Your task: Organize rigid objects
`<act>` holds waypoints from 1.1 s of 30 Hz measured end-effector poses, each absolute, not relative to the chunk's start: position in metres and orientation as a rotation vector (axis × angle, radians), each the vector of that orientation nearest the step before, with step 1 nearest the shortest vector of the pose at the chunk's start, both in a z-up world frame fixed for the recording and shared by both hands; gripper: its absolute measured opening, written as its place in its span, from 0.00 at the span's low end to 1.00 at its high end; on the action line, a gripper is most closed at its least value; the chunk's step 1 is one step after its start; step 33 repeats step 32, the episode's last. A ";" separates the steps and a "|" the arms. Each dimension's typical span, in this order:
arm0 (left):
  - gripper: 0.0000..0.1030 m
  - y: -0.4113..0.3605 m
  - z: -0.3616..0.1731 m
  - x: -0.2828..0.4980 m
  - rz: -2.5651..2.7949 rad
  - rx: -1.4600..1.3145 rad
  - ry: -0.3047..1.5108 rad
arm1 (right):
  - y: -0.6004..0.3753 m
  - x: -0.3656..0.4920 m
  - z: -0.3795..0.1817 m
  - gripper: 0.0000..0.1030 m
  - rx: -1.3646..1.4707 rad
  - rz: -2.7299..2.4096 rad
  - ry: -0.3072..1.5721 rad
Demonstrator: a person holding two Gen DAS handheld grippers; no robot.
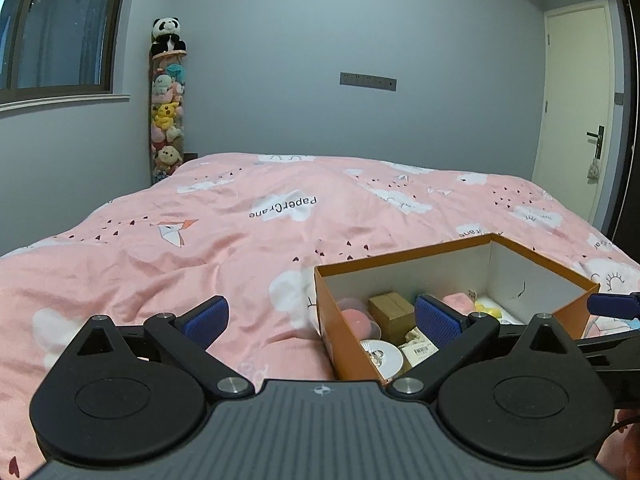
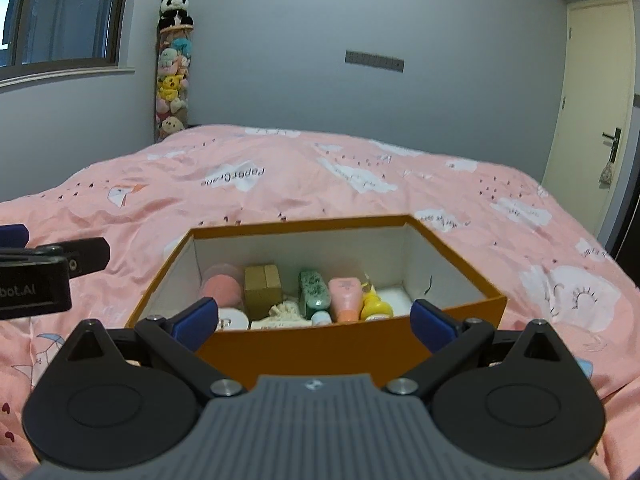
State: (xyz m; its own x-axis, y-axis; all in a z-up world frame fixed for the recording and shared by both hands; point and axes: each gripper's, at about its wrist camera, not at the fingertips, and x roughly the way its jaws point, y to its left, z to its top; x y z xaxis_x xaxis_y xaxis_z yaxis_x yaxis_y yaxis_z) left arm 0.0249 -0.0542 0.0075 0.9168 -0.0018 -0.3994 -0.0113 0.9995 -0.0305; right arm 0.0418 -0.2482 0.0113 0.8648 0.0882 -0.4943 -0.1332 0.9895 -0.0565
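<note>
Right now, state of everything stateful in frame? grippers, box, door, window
left gripper: open, empty, hovering at the box's near-left corner
right gripper: open, empty, facing the box's near wall
orange box: lid off, upright on the bed, items inside
door: shut
window: appears shut, cannot tell for sure

Dim, even, cool indoor light w/ soft shadows, no glare; strong fisheye bend at edges, dark vignette in corners, slight blur on open orange cardboard box [image 2: 352, 354] in right wrist view.
</note>
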 end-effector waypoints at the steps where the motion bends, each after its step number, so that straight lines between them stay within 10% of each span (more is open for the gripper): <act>1: 1.00 -0.054 0.007 0.025 0.004 -0.030 0.414 | -0.248 0.043 0.010 0.97 -0.087 0.117 0.524; 33: 1.00 -0.055 0.002 0.031 0.028 -0.034 0.473 | -0.247 0.049 0.002 0.97 -0.077 0.141 0.579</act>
